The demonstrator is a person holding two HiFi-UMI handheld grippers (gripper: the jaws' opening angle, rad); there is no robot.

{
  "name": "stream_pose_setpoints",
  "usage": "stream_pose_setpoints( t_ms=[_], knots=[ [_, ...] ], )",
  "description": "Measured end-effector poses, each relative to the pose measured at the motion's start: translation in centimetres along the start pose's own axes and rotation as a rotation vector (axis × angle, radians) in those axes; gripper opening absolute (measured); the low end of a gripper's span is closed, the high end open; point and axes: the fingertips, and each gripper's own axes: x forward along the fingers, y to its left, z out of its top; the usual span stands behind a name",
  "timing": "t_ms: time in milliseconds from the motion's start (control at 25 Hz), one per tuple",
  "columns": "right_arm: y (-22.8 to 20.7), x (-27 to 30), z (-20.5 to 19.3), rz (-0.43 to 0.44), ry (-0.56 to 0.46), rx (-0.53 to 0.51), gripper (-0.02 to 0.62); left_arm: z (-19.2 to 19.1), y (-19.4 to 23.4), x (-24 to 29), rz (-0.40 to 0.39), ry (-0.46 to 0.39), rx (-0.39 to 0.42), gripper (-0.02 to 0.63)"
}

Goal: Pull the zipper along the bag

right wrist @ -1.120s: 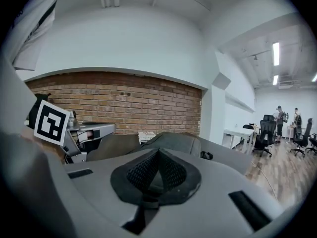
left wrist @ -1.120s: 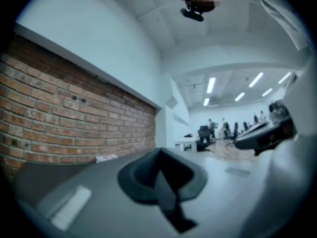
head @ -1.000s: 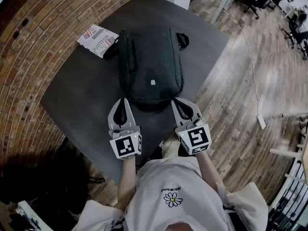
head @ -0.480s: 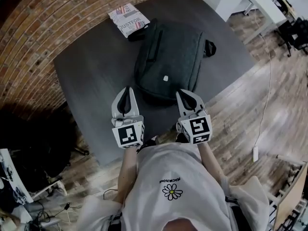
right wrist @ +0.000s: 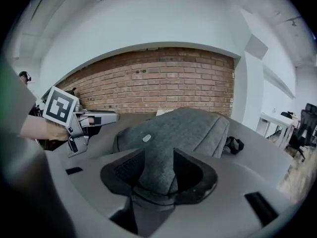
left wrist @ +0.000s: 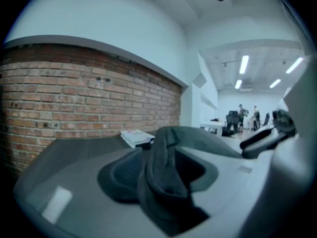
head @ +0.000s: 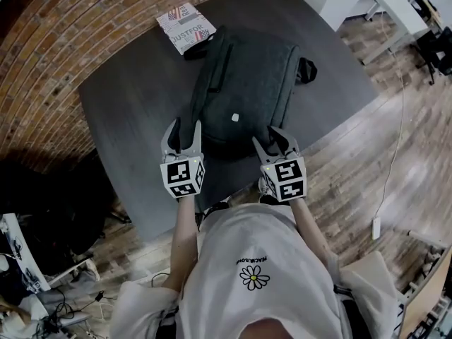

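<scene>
1. The bag [head: 247,83], a dark grey backpack, lies flat in the middle of the dark table [head: 127,119]. Its length runs from the near edge toward the far side.
2. A small pale tag [head: 234,117] sits on the bag's top face, toward the near end. A black strap loop [head: 307,69] sticks out from its far right side.
3. I cannot make out the zipper pull in any view.
4. The left gripper [head: 183,128] is at the bag's near left corner, pointing away from the person. Its jaws are opening and stand wide apart.
5. In the left gripper view, a dark fold of the bag's edge rises in the gap between those jaws. The pads do not appear to press on it.
6. The right gripper [head: 273,140] is at the bag's near right corner, level with the left one. Its jaws are opening too and are spread less than the left pair.
7. In the right gripper view, the bag's grey fabric runs down into the gap between its jaws, with the tag just beyond. I see no pinch on the cloth.
8. A booklet [head: 186,27] with red and white print lies at the far left of the table, just beside the bag's far left corner.
9. A brick wall [head: 63,55] runs along the left of the table, and wooden floor [head: 367,140] lies to the right.
</scene>
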Motion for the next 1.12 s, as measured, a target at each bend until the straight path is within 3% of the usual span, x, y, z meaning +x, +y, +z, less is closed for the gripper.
stream_pose_setpoints(
  t_ms=[160,320,400,480,680,880,1120],
  knots=[
    [-1.1,0.4,-2.1,-0.015,0.071,0.043,0.202,-3.6,1.6,3.0,-0.052,0.12,-0.038,0.209],
    [-1.4,0.6,-4.3,-0.019,0.112,0.049,0.227,-5.3,1.8,3.4,-0.193,0.132,-0.218,0.224],
    [-1.5,0.6,-4.6,-0.027,0.117,0.039,0.225,-5.5,1.2,3.5,-0.26,0.136,-0.265,0.201],
    [-1.6,0.7,-4.7,-0.036,0.123,0.031,0.224,-5.5,0.4,3.5,-0.278,0.153,-0.231,0.124],
    [-3.0,0.7,-4.9,-0.078,0.128,-0.01,0.219,-6.0,-1.4,3.0,-0.301,0.209,-0.14,0.114],
    [-7.5,-0.2,-6.7,-0.162,0.197,-0.112,0.213,-6.7,-7.1,1.2,-0.419,0.285,0.053,0.091],
    [-12.8,-0.1,-7.0,-0.18,0.203,-0.128,0.155,-7.7,-13.7,-0.2,-0.576,0.311,0.114,0.087]
  ],
)
